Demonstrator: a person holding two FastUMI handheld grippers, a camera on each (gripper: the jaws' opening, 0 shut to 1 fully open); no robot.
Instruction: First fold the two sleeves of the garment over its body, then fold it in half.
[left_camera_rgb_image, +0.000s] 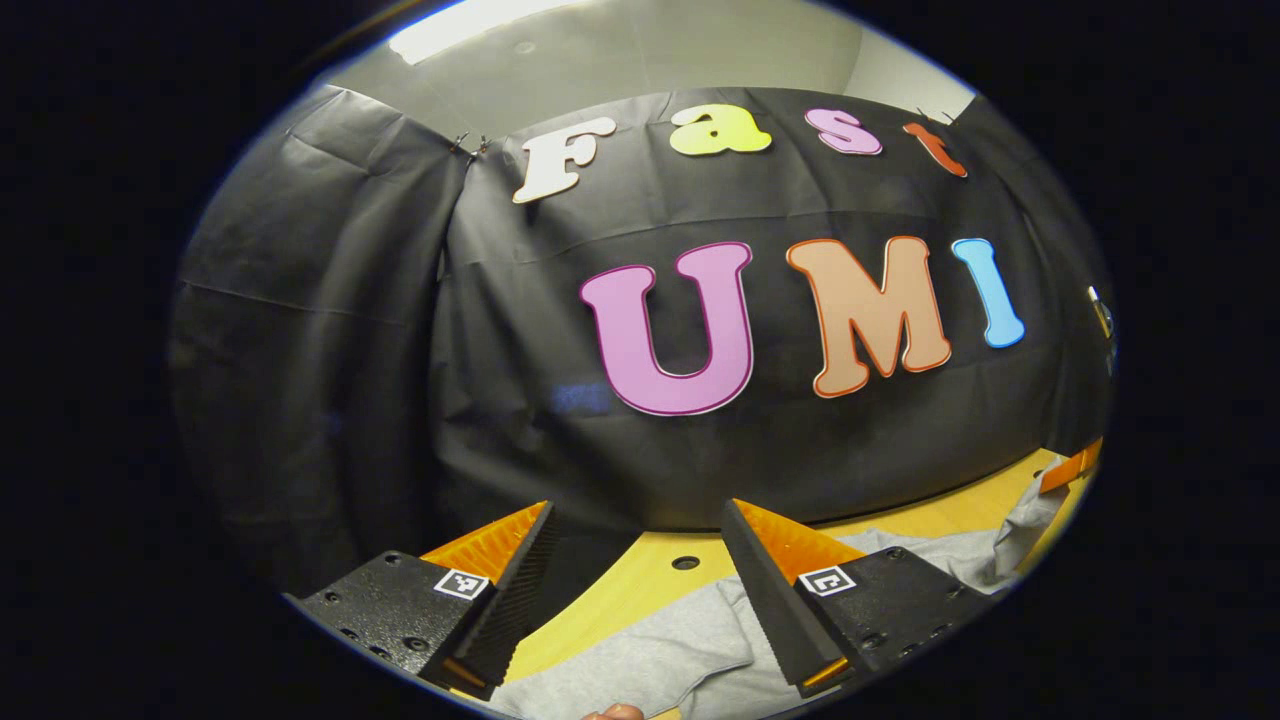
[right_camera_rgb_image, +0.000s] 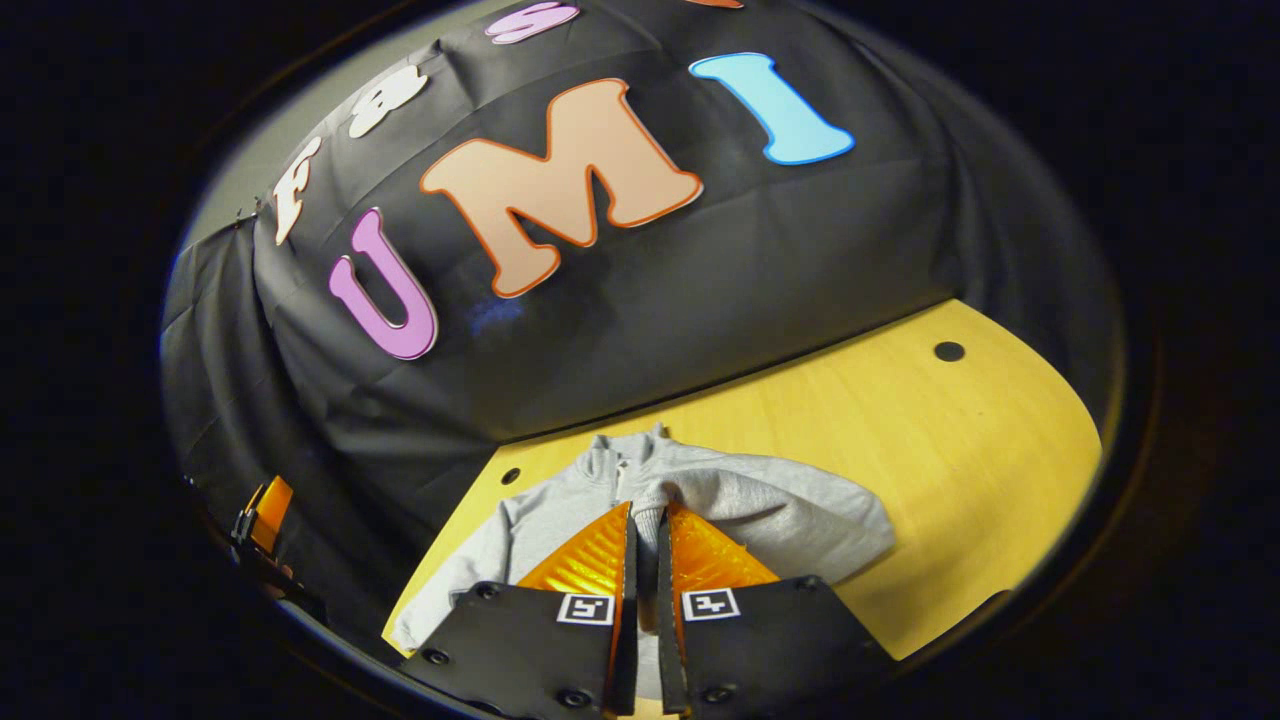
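A grey zip-up garment (right_camera_rgb_image: 560, 505) lies on the yellow table (right_camera_rgb_image: 900, 430), collar toward the black cloth wall. In the right gripper view, my right gripper (right_camera_rgb_image: 648, 510) is shut on the ribbed cuff of one sleeve (right_camera_rgb_image: 770, 500), which lies bunched over the garment's right side. In the left gripper view, my left gripper (left_camera_rgb_image: 638, 505) hangs open above the garment (left_camera_rgb_image: 640, 660) with nothing between its fingers. The right gripper (left_camera_rgb_image: 1070, 465) shows at the far right edge of that view, and the left gripper (right_camera_rgb_image: 265, 520) at the far left of the right gripper view.
The black cloth wall (right_camera_rgb_image: 650, 290) stands close behind the table's far edge. Small dark holes (right_camera_rgb_image: 948, 351) dot the tabletop (left_camera_rgb_image: 610, 600). Bare wood spreads to the right of the garment. A fingertip (left_camera_rgb_image: 615, 712) peeks in at the bottom of the left gripper view.
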